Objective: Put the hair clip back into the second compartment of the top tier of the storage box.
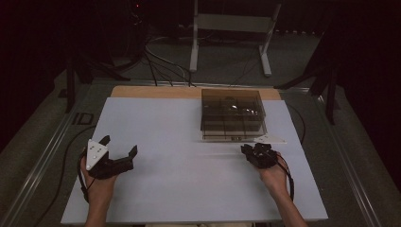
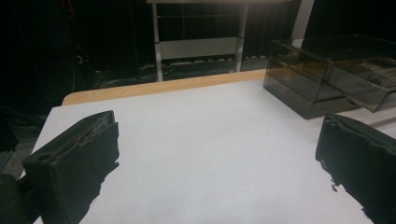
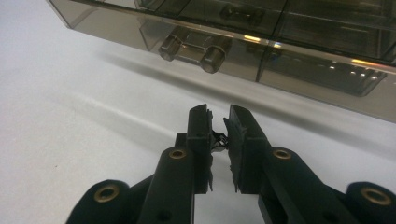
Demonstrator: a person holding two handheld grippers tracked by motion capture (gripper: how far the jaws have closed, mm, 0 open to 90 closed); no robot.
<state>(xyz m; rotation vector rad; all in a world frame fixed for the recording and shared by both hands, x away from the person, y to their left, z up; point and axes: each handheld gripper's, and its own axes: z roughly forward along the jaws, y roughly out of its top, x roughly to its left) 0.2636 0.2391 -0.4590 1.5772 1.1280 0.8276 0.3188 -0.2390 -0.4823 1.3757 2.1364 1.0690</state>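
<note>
A smoky, see-through plastic drawer box (image 1: 232, 116) stands on the far right part of the white sheet-covered surface (image 1: 179, 179), its front facing the person. Behind the sheet a strip of pale wood (image 1: 142, 91) shows at the far edge of the surface.

The right tongs (image 1: 249, 149) sit just in front of the box, near its lower right corner, held in the person's right hand (image 1: 273, 177). In the right gripper view the right tongs (image 3: 218, 122) have their jaws drawn narrow, with only a thin slit between the pads and nothing caught in it. They point at the front of the box's bottom drawer, where a clear handle with two round knobs (image 3: 192, 48) stands a little to the left of the jaw tips. The tips are near the drawer front but apart from it; they do not touch the handle.

The left tongs (image 1: 120, 147) rest well apart from the box, on the near left part of the sheet, in the person's left hand (image 1: 99, 187). A grey three-cornered plate (image 1: 96, 153) lies on top of them. In the left gripper view the left tongs (image 2: 219, 144) stand wide, with bare white sheet between the two black jaws, and the box (image 2: 327, 74) shows far off to the right.

Beyond the surface, on the dark floor, a white metal frame (image 1: 231, 28) and loose cables (image 1: 161, 64) are visible.
</note>
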